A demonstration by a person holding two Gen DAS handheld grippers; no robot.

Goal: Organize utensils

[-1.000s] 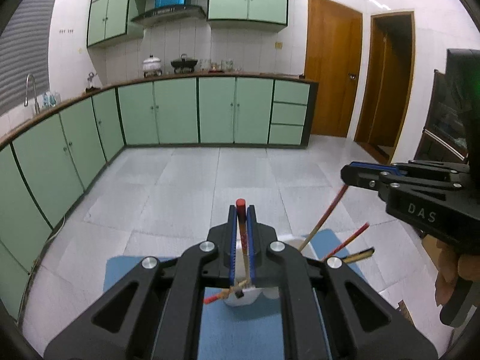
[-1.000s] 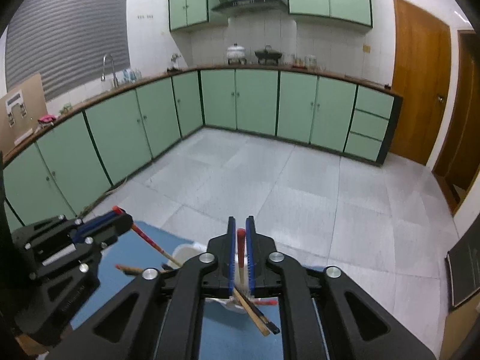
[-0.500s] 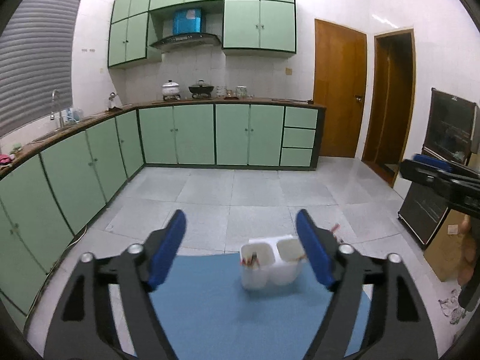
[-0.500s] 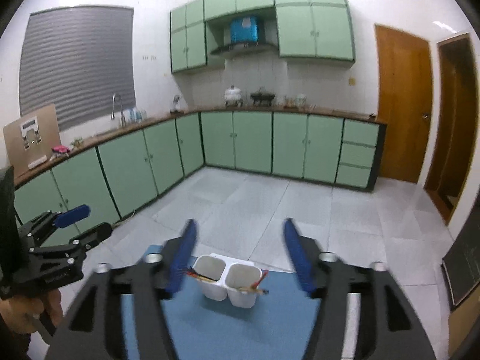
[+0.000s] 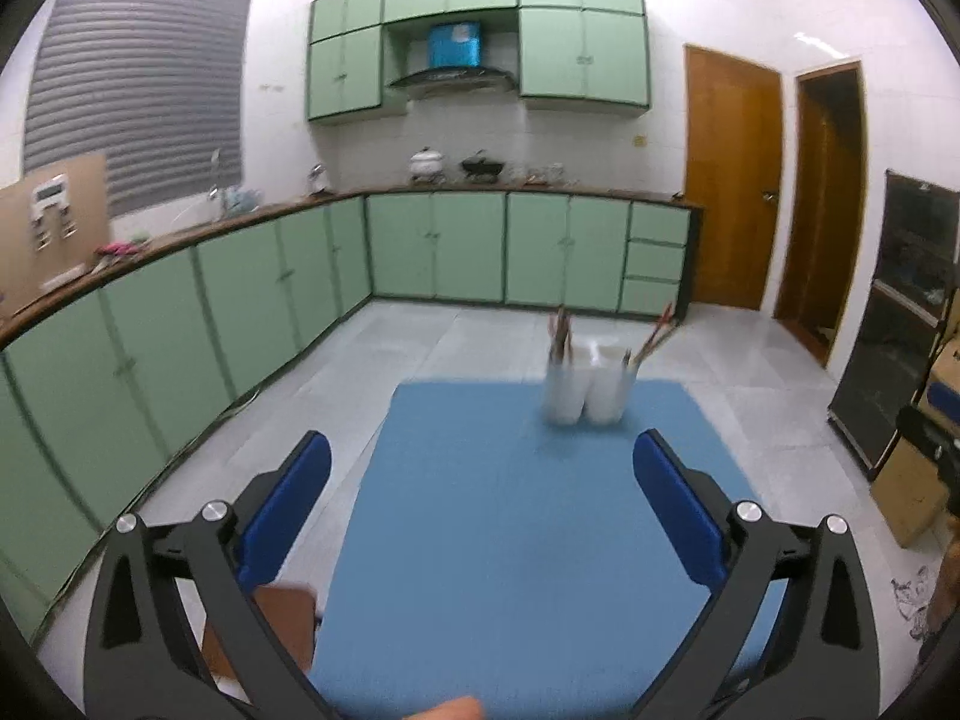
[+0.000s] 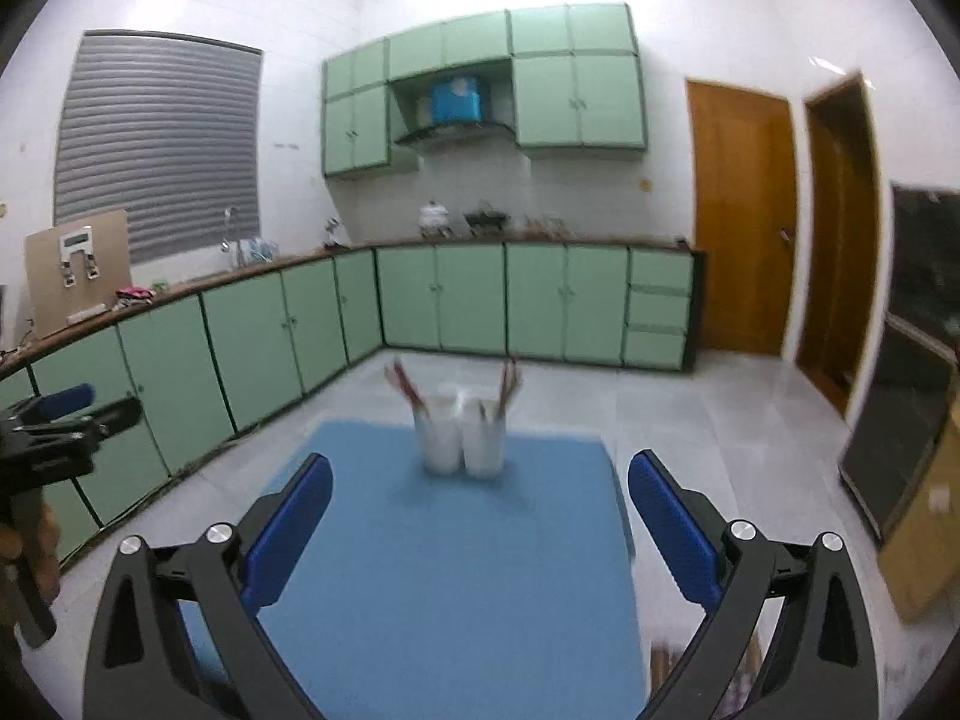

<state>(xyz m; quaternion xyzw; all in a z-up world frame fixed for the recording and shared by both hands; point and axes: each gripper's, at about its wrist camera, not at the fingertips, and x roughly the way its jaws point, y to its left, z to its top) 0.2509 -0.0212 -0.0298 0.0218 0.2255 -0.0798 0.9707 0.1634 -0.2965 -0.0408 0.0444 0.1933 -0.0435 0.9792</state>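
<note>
Left claw (image 5: 482,468): your jaws are opening and stand very wide; nothing sits between the blue pads (image 5: 285,510); only the blue mat shows in the gap.
Right claw (image 6: 480,489): your jaws are opening too, spread just as wide; nothing is held; the mat fills the space between the fingers.
Holder (image 5: 585,387): the white two-cup utensil holder stands upright near the far edge of the counter (image 5: 510,540), well apart from both claws; in the left view it sits right of centre; in the right view (image 6: 461,435) it sits just left of centre.
Chopsticks (image 5: 651,336): reddish sticks lean out of both cups; one bunch stands in the left cup, another tilts outward from the right cup; blur hides how many there are; the right view shows them (image 6: 408,387) fanning apart in a V.
Counter: a blue mat covers it; apart from the holder its visible surface is bare.
Other claw in view: your left claw (image 6: 90,405) appears at the left edge of the right view, off to the side of the counter, gripped by a hand (image 6: 33,546).
Room: green cabinets (image 5: 468,246) run along the far wall; two wooden doors (image 5: 732,180) stand to the right.
</note>
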